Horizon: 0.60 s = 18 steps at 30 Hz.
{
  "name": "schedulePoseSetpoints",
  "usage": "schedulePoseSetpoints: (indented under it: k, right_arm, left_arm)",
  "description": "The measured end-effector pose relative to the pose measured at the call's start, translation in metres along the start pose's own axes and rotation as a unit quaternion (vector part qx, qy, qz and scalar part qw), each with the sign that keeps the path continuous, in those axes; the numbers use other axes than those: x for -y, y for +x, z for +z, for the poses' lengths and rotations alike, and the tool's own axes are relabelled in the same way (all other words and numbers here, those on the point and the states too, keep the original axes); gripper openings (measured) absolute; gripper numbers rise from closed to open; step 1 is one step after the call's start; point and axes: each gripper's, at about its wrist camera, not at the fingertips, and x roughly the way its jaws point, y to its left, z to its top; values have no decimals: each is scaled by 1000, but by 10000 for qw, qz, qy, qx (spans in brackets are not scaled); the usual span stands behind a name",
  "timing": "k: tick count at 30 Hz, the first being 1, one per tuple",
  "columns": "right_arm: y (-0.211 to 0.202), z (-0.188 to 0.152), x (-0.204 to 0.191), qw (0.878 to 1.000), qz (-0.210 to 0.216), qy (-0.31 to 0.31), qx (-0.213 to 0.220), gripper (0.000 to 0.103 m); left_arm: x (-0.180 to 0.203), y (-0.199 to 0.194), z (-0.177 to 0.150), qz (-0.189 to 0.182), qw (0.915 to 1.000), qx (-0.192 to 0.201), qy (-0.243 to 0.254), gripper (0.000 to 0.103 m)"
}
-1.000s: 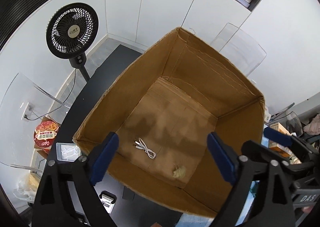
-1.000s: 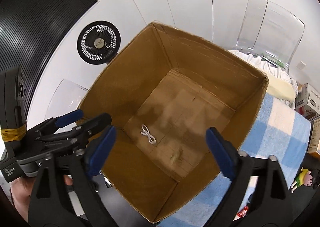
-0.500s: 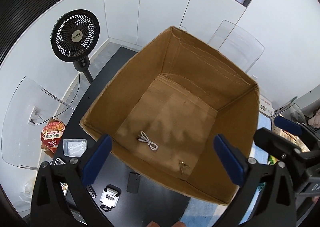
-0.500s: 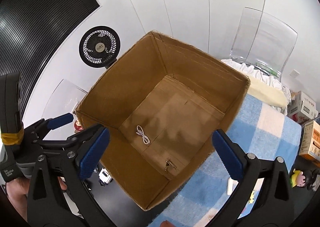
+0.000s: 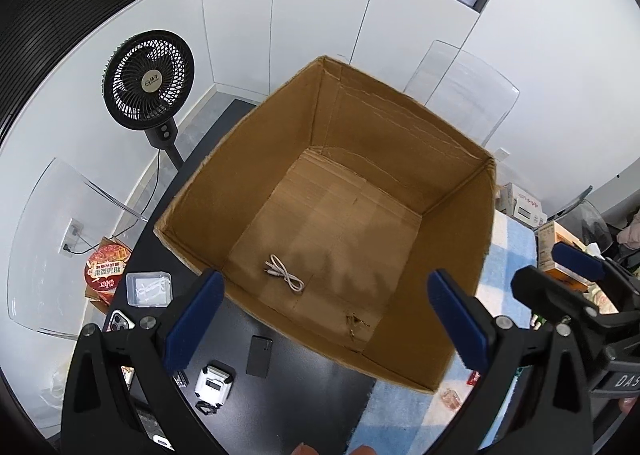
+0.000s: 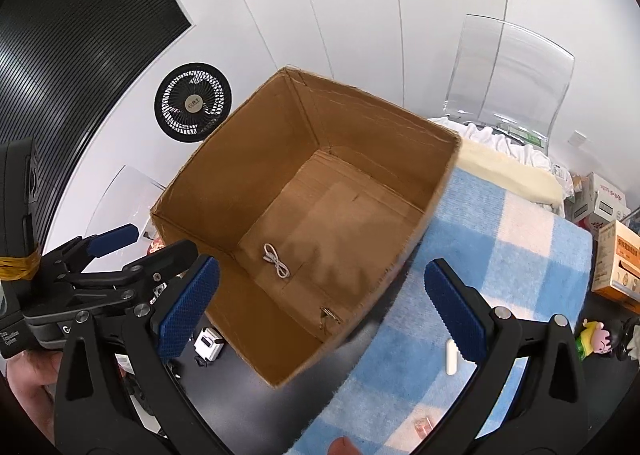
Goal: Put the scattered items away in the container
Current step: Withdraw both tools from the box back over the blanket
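Note:
The open cardboard box (image 5: pixel 460 295) stands half on a black table, half on a blue checked blanket (image 6: pixel 500 255). On its floor lie a white cable (image 5: pixel 284 274) and a small metal clip (image 5: pixel 356 325). My left gripper (image 5: pixel 326 319) hovers open above the box's near rim with nothing between its blue pads. My right gripper (image 6: pixel 320 313) hangs open and empty over the box's near corner. Each gripper shows at the edge of the other's view. Left of the box, a white device (image 5: pixel 214 379), a black flat item (image 5: pixel 259 355) and a clear case (image 5: pixel 149 289) lie on the table.
A phone (image 5: pixel 120 321) lies by the clear case. On the blanket are a white stick (image 6: pixel 452 355), a pink wrapped sweet (image 6: pixel 424 425) and a toy figure (image 6: pixel 596 341). A black standing fan (image 5: pixel 148 85) and clear chairs (image 6: pixel 508 75) stand beyond the table.
Both grippers have pulled back and risen, so the box looks smaller and table items show below its rim. The metal clip now lies still on the box floor. The left jaws stand slightly wider.

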Motion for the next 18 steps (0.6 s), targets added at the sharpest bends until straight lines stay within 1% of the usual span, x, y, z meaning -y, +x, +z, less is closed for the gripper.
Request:
schedulePoseSetpoints:
  k: [4,8,14,18]
  right_arm:
    - [-12,-9,8,10000,-46,45,69,103]
    - [-23,-23,23,9997,-39,217,145,103]
    - [-38,-45,47,9988,-123,434,209,103]
    - [-54,-64,63,9975,-160,616,293,103]
  left_arm:
    - [13,-5,-9,-25,9999,15,101,101]
    - [29,-11,-19,-90,9997,49,209,101]
    - [52,-12,-35,-196,9993,7,309,101]
    - [73,-11,-49,-251,9983,-71,523,101]
